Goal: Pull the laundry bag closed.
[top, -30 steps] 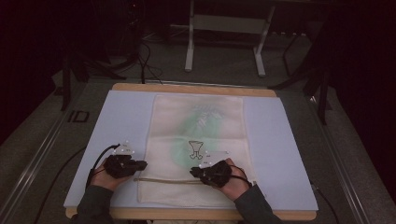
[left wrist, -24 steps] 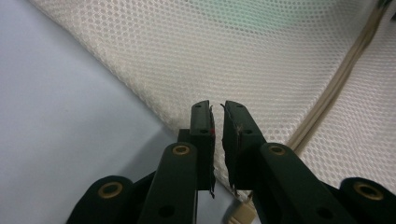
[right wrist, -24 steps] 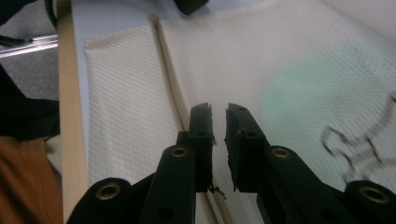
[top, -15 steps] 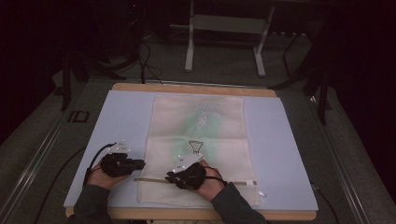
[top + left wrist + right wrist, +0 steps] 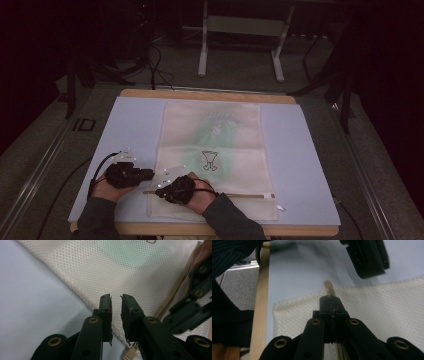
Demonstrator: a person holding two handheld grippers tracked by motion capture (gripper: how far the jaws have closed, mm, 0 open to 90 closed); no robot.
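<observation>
Currently: mesh bag (image 5: pixel 212 150), lower centre, zipper pull (image 5: pixel 329 288) clamped in right gripper (image 5: pixel 161 192), now carried leftward along zipper. Left gripper (image 5: pixel 150 174), fingers parting, empty; closure nearly complete.

Both grippers, left gripper (image 5: pixel 150 174) and right gripper (image 5: pixel 161 190), are matte black with brass-coloured rivets at the link joints. Black cables trail behind. Sleeves (image 5: pixel 235 220) are dark, ribbed knit.
</observation>
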